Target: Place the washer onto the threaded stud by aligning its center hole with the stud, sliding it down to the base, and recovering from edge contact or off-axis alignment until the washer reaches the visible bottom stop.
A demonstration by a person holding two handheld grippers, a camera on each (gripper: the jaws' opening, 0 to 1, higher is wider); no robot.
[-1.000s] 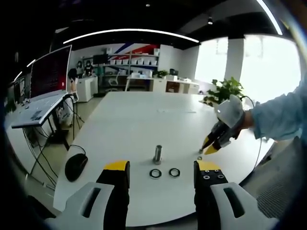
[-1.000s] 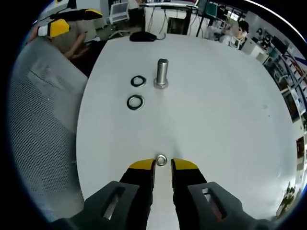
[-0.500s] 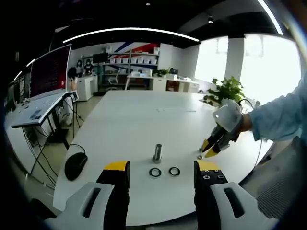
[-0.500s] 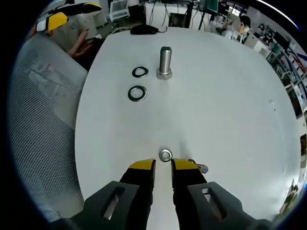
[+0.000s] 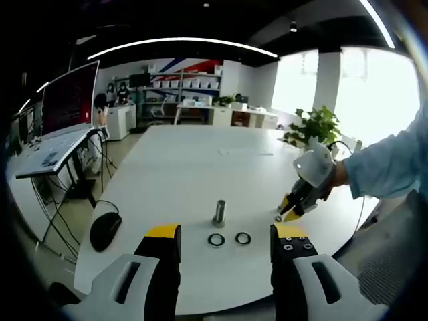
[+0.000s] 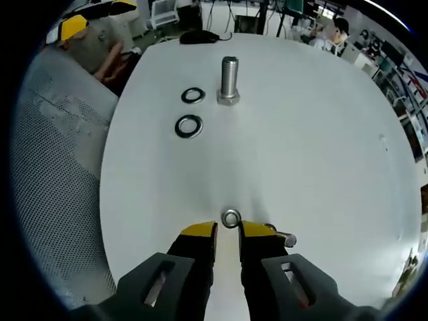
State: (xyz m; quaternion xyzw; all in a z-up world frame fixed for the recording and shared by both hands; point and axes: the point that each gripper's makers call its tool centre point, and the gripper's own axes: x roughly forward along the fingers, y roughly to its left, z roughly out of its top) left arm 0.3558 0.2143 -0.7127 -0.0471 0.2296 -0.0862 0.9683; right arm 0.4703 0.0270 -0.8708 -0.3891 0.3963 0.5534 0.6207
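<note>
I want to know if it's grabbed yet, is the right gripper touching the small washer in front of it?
Cannot tell. In the right gripper view the washer lies right at the tips of the right gripper, with neither gap nor contact plain.

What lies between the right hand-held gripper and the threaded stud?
In the right gripper view, beyond a small washer at the right hand-held gripper, bare white table reaches the stud.

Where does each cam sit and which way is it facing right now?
Left gripper view: rides the left claw, held back at the table's near edge, looking along it toward the office; jaws wide apart. The right claw and a blue sleeve come in from the right.
Right gripper view: rides the right claw, low over the table, facing the bolt; jaws nearly closed just behind a small washer. The left claw's yellow tip shows top left.
Shared: the table, bolt, two dark washers, mouse.
</note>
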